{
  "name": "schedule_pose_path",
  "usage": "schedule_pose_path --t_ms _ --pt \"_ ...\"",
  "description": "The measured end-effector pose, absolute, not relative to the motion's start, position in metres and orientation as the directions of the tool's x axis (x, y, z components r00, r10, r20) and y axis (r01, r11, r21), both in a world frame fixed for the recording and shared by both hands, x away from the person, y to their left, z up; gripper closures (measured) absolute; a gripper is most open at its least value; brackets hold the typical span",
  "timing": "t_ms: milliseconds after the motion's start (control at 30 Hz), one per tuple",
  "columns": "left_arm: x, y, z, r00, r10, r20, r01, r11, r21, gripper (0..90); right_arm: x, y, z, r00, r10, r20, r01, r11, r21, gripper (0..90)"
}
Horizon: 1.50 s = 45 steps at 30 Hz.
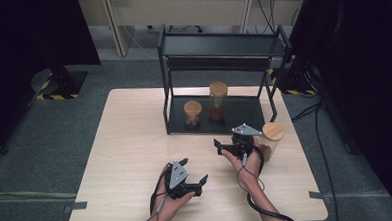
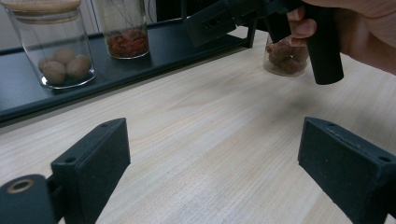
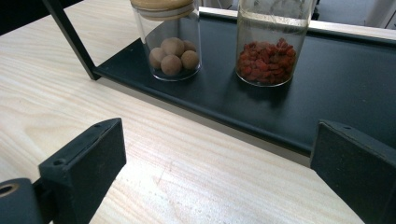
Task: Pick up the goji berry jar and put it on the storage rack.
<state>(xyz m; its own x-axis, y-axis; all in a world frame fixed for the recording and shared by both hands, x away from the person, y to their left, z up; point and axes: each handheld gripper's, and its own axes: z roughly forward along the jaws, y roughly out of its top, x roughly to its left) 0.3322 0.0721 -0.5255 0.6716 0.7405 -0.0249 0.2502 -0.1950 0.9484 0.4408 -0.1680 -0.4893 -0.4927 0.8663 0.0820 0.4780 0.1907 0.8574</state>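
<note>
Jar of brown balls (image 3: pixel 172 49) stands on the rack's lower shelf (image 3: pixel 336 88) just ahead of my right gripper (image 3: pixel 210 172), jaws wide and empty, while my left gripper (image 2: pixel 210 172) waits open behind; next, I judge, comes advancing to straddle the glass.

You see the bench (image 1: pixel 135 143) from above, looking forward and down. Each tongs camera sits low and close over the wood; both share the rack's bottom shelf (image 3: pixel 336 79) with the round-nut jar (image 2: pixel 51 46) and red-berry jar (image 3: pixel 271 42).
</note>
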Motion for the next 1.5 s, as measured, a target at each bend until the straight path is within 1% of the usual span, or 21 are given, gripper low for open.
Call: schedule_pose_path --t_ms 1500 --pt "0.332 0.072 -0.526 0.671 0.741 -0.024 0.251 -0.196 0.948 8.6 0.408 -0.183 -0.494 -0.509 0.856 0.086 0.478 0.198 0.856 3.8"
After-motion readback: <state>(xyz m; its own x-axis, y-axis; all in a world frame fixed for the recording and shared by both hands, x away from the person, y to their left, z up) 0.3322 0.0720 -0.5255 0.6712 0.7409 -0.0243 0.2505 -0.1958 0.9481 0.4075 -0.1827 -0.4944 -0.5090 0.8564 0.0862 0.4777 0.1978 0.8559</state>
